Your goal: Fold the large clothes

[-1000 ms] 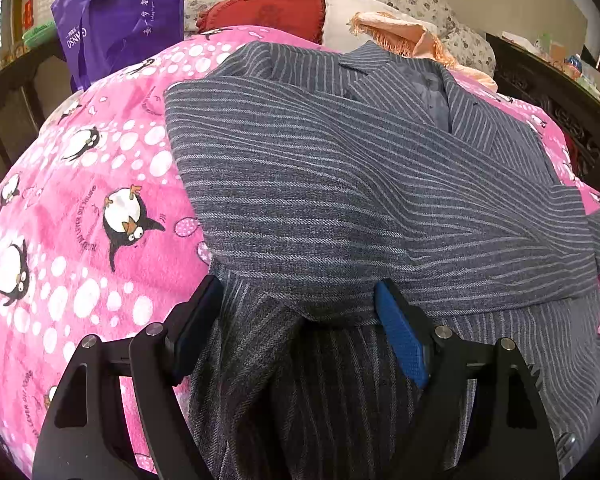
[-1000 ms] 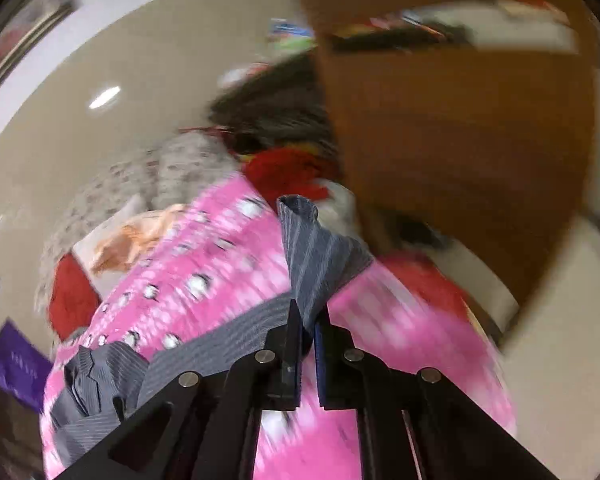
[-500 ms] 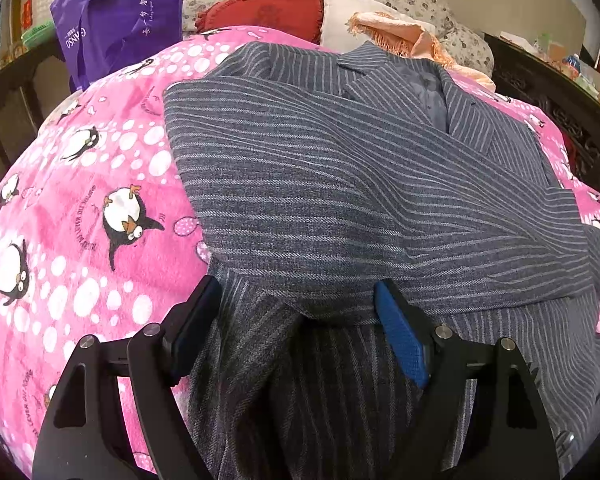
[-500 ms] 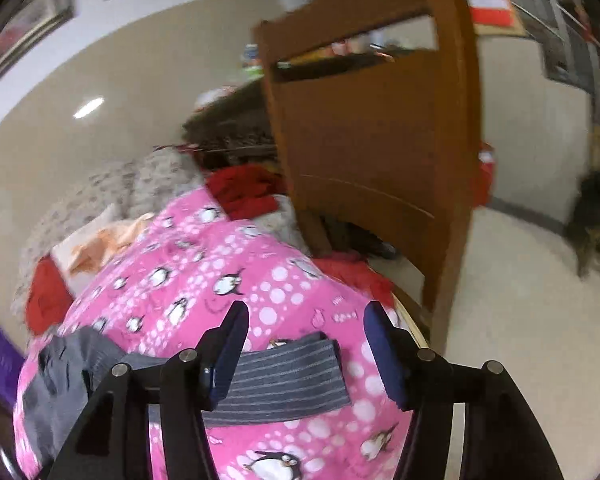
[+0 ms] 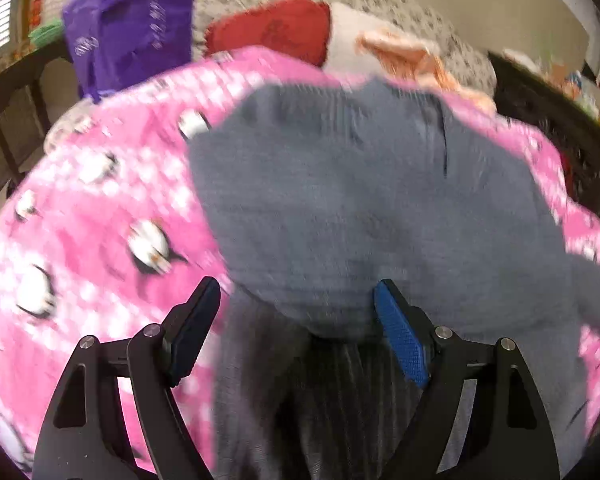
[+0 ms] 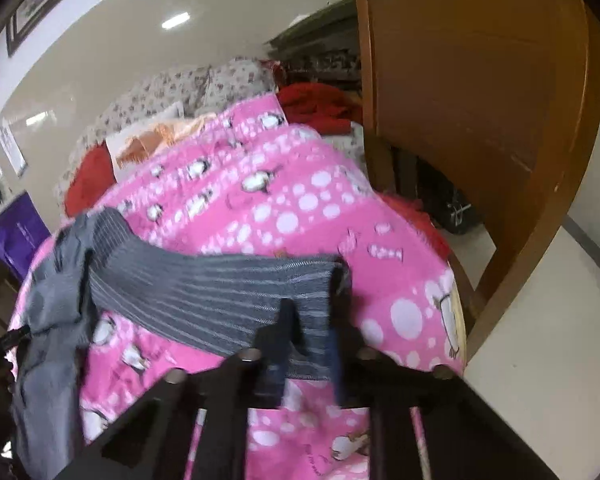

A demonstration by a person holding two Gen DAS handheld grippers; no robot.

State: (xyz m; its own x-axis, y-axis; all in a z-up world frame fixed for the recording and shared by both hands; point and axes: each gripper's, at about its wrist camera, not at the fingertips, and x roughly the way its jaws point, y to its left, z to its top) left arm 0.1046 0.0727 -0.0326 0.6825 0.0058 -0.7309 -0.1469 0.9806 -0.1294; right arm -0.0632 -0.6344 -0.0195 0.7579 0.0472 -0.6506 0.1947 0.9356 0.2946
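- Left gripper [image 5: 296, 316]: jaws stand wide apart, angled downward; blue pads [image 5: 400, 344] clear on both sides, pressing on nothing.
- Right gripper [image 6: 308, 344]: jaws closing, fingers blurred, a narrow gap between them; grey striped sleeve [image 6: 220, 292] lies between the fingers; angled downward.
- Neither of the person's hands is in view.

Jacket [image 5: 360, 200] lies on penguin blanket [image 5: 100, 220], sleeve [image 6: 204, 292] stretched toward wooden chair [image 6: 480, 120]. Cushions [image 5: 276, 32] behind; tote bag [image 5: 132, 28] far left.
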